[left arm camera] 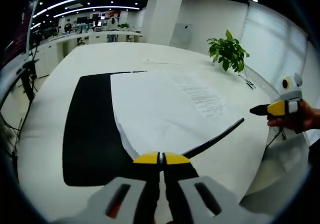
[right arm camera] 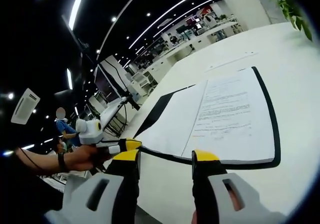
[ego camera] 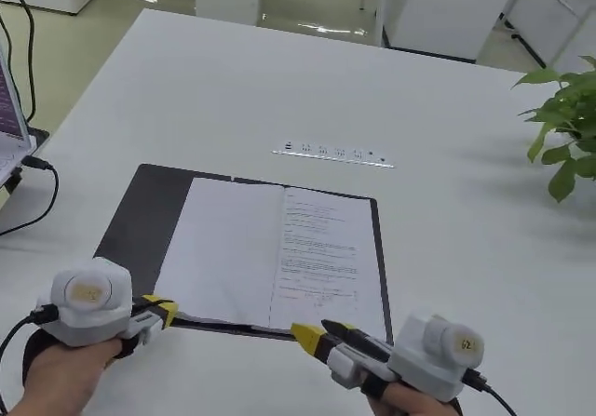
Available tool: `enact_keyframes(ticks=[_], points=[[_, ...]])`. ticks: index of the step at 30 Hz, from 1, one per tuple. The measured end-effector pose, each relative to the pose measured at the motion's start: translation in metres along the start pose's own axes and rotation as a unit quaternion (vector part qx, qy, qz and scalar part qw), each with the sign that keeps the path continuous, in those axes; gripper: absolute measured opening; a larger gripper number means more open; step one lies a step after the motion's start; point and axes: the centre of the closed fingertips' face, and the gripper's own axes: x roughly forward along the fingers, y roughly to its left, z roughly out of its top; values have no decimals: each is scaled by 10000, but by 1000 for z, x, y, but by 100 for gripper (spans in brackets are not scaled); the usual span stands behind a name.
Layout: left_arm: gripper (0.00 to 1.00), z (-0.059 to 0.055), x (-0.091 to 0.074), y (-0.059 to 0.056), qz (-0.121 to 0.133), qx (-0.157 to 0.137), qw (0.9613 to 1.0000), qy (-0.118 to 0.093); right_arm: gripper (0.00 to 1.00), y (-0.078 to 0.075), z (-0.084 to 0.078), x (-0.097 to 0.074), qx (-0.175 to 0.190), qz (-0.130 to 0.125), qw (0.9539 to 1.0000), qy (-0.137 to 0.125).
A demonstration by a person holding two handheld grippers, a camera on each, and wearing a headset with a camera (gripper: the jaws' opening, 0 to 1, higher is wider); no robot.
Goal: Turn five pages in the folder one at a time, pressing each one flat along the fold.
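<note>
An open folder (ego camera: 140, 225) with a black cover lies on the white table. A blank turned page (ego camera: 228, 248) lies on its left side and a printed page (ego camera: 321, 253) on its right. My left gripper (ego camera: 160, 308) is shut with nothing in it, just off the folder's near left edge; its yellow tips (left arm camera: 161, 158) meet in front of the blank page (left arm camera: 155, 108). My right gripper (ego camera: 312, 337) hovers open by the folder's near right corner. Its jaws (right arm camera: 166, 156) stand apart before the printed page (right arm camera: 227, 111), with the left gripper (right arm camera: 125, 145) beyond them.
A potted plant (ego camera: 568, 123) stands at the table's right edge. A flush socket strip (ego camera: 332, 154) sits in the table behind the folder. A laptop (ego camera: 7, 118) and black cables (ego camera: 37, 193) are at the far left. A person's hands hold both grippers.
</note>
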Motion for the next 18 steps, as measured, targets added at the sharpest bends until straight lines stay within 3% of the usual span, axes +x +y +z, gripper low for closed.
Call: enact_keyframes(ticks=[6, 9, 18], points=[[0, -4, 9, 7, 165, -376, 9992, 36, 38, -1, 1, 1, 64, -26, 10000, -40], [0, -11, 14, 11, 260, -478, 9983, 200, 38, -1, -1, 2, 53, -26, 10000, 7], [0, -17, 16, 12, 213, -654, 9973, 254, 37, -5, -7, 1, 90, -65, 9999, 76]])
